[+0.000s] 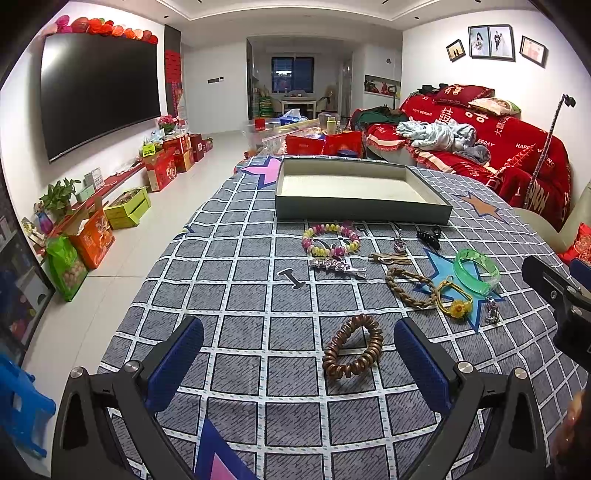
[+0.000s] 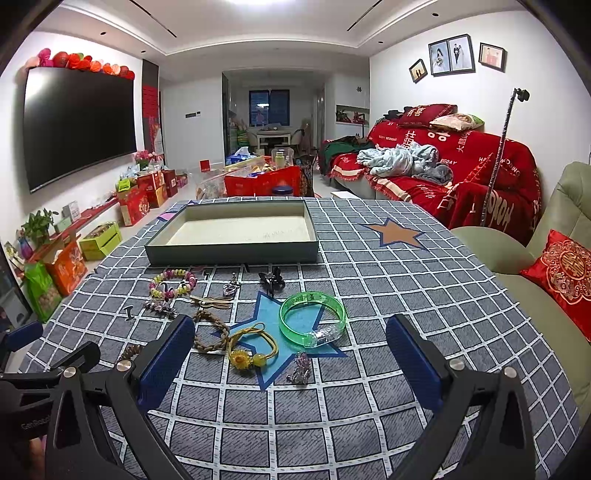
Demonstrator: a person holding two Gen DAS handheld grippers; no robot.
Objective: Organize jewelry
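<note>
— Checked tablecloth (image 1: 236,295); how do the claws stand?
— Left gripper (image 1: 295,363) and right gripper (image 2: 290,363) both gape, gripping nothing.
— And the tray (image 2: 229,253)?
— Bare inside; brown coil tie (image 1: 352,349), green bangle (image 2: 312,319) and beaded bracelet (image 1: 330,240) lie before it on the cloth

- Both views are evenly lit by indoor ceiling light; the ceiling (image 2: 258,22) shows a bright washed-out patch at the top edge of the right wrist view.
- The white walls glow near overexposure, while the television screen (image 1: 96,92) stays flat black with a faint sheen.
- The far window (image 1: 291,74) is dark blue.
- Shadows under the items on the checked tablecloth (image 1: 258,295) are soft and short; the tray (image 2: 232,236) casts a thin dark line along its near wall.
- Strong fisheye bending curves walls and table edges; all 4 corners fall into black vignette.
- Focus is sharp on the table, softer in the far room.
</note>
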